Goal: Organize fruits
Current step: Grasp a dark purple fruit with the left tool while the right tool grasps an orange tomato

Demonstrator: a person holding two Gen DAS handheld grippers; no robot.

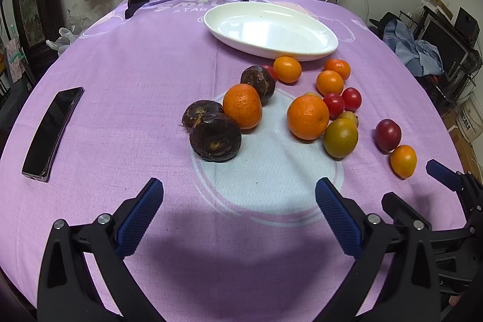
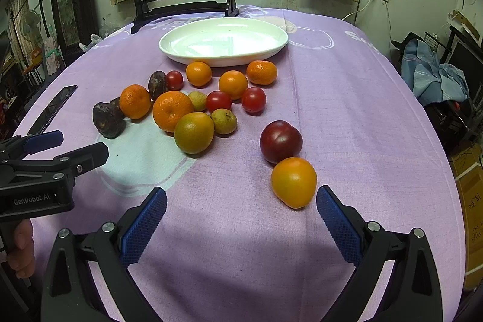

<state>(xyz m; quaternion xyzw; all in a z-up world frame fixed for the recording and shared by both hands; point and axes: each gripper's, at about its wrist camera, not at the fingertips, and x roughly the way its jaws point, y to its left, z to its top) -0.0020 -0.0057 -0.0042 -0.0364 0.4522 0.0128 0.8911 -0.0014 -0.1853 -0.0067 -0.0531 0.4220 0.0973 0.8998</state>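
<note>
A phone (image 1: 52,133) lies left of the scattered fruits (image 1: 308,116).

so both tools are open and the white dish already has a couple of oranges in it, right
Not quite. The white dish holds nothing; the oranges lie on the tablecloth in front of it, as the right wrist view shows. Both the left tool and right tool are open.

Right gripper (image 2: 241,212) jaws wide apart, low over purple cloth (image 2: 347,110); yellow-orange fruit (image 2: 293,182) just ahead, touching plum (image 2: 280,141). White dish (image 2: 223,42) empty beyond loose fruit; dark lumps at left (image 2: 108,119), possibly water chestnuts.
</note>
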